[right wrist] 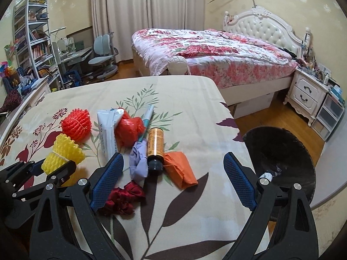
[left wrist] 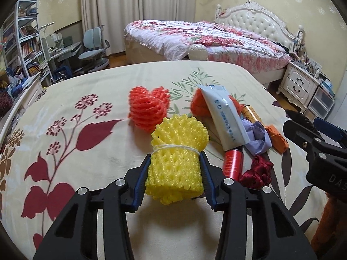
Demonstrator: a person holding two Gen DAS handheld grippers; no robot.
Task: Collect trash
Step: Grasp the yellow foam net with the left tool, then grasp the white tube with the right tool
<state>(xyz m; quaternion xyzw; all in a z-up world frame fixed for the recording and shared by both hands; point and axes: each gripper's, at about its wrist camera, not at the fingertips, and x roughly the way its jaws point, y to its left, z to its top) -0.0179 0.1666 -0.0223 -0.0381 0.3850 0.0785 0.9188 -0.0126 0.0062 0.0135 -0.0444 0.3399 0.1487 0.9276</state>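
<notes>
While a flowered cloth [right wrist: 173, 195] covered the counter [left wrist: 65, 108], the trash lay in a loose cluster toward its middle. Off the counter's right edge stood a black bin [right wrist: 279, 158], with something pale in its bottom, perhaps crumpled paper, though the view there was dim.

Of the trash, a white tube [right wrist: 106, 134] lay against a red bag [right wrist: 128, 130], and a red foam net [right wrist: 76, 125] sat just to their left. An amber bottle [right wrist: 155, 149] lay between a purple wad [right wrist: 137, 162] and an orange wrapper [right wrist: 182, 169], touching both. A dark red ribbon [right wrist: 124, 197] lay nearest the camera.

The left hand-held gripper [left wrist: 175, 166] had its two pads pressed on the sides of a yellow foam net [left wrist: 175, 151], below the white string tied round it; the net stood at the left of the cluster, just in front of the red one. The right hand-held gripper [right wrist: 173, 182] hung wide apart above the ribbon and wrapper, gripping nothing.
</notes>
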